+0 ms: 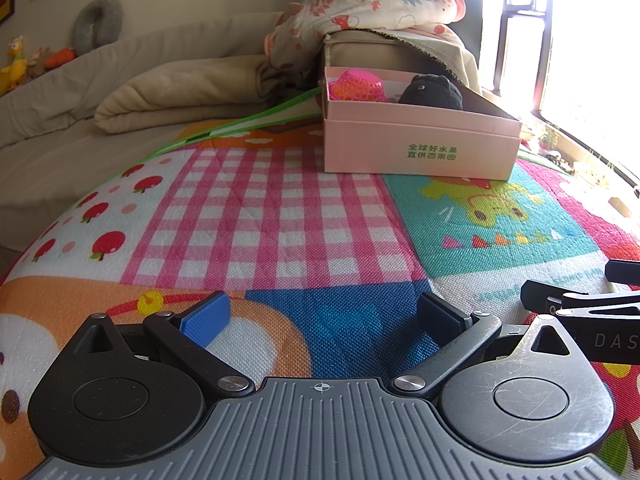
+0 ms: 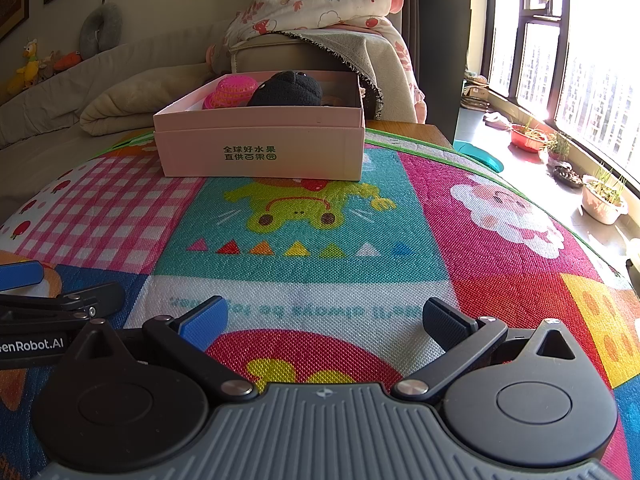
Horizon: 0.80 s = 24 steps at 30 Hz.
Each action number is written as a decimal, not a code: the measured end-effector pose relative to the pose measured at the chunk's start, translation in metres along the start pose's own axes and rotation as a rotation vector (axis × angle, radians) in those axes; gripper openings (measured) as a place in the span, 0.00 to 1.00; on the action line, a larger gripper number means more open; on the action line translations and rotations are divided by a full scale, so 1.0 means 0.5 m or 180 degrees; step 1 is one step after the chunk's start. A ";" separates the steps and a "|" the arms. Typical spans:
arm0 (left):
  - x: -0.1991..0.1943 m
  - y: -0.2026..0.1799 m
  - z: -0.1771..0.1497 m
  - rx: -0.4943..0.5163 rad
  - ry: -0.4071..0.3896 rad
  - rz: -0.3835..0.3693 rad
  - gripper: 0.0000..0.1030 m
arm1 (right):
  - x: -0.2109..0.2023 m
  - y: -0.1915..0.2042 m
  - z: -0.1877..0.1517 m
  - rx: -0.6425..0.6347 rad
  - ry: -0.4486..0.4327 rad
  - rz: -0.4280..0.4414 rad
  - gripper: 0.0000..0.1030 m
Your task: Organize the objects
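Observation:
A pink cardboard box (image 1: 416, 148) (image 2: 260, 148) with green print stands at the far side of the colourful play mat (image 1: 280, 216) (image 2: 320, 232). Inside it lie a pink mesh basket toy (image 1: 358, 85) (image 2: 232, 90) and a black plush toy (image 1: 432, 91) (image 2: 288, 89). My left gripper (image 1: 326, 316) rests low over the mat, open, nothing between its fingers. My right gripper (image 2: 322, 320) is likewise open and empty, beside the left one. Each gripper shows at the edge of the other's view: the right gripper (image 1: 580, 304) and the left gripper (image 2: 60, 304).
Behind the box are a beige folded blanket (image 1: 180, 96), a floral quilt (image 1: 372, 4) over a beige cushion, and a sofa back with small plush toys (image 1: 24, 64). To the right, windows and potted plants (image 2: 600, 196) line the floor past the mat's edge.

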State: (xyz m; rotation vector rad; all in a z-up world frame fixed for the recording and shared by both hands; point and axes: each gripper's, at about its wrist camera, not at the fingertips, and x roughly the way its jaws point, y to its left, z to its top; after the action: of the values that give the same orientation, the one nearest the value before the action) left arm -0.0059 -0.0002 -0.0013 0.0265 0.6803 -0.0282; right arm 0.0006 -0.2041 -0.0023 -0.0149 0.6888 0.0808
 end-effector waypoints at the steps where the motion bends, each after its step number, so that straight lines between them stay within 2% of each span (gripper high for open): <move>1: 0.000 0.000 0.000 -0.0001 0.0000 0.0000 1.00 | 0.000 0.000 0.000 0.0000 0.0000 0.0000 1.00; 24: -0.001 0.002 -0.001 0.0005 0.0011 0.0003 1.00 | -0.001 0.000 0.000 0.0001 0.0000 0.0001 1.00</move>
State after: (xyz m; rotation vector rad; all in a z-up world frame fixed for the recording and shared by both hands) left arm -0.0066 0.0009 -0.0012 0.0285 0.6836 -0.0278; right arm 0.0001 -0.2042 -0.0017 -0.0146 0.6889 0.0809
